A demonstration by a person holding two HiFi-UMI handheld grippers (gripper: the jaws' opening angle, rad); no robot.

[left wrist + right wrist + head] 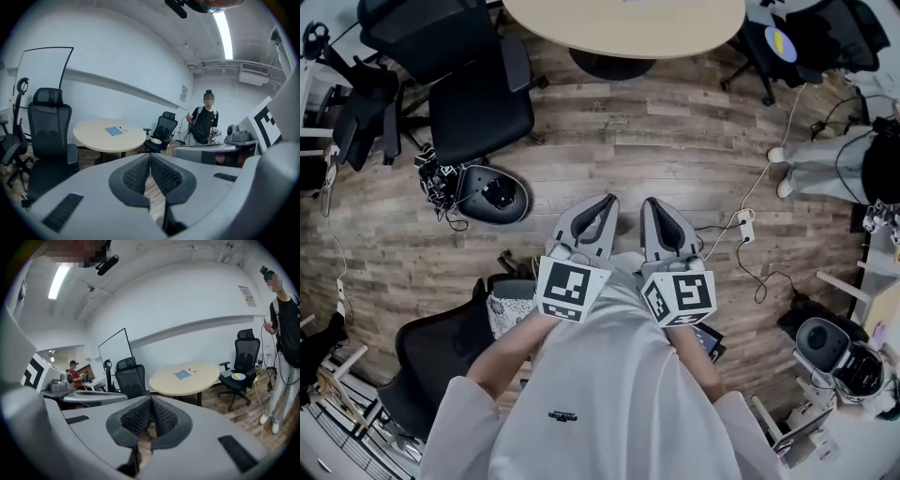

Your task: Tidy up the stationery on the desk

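A round beige desk (628, 28) stands across the wooden floor, at the top of the head view. On it lie a blue booklet (114, 131) and a dark pen (122, 128), also seen as booklet (182, 375) and pen (191, 370) in the right gripper view. My left gripper (602, 204) and right gripper (649, 208) are held side by side in front of my body, well short of the desk. Both are shut with nothing between the pads (140, 171), (161, 417).
Black office chairs (478, 94) stand left of the desk, another (787, 42) at its right with a yellow-and-white thing (780, 42) on the seat. A person (205, 123) stands to the right. Cables and a power strip (744, 227) lie on the floor. A whiteboard (115, 348) stands behind.
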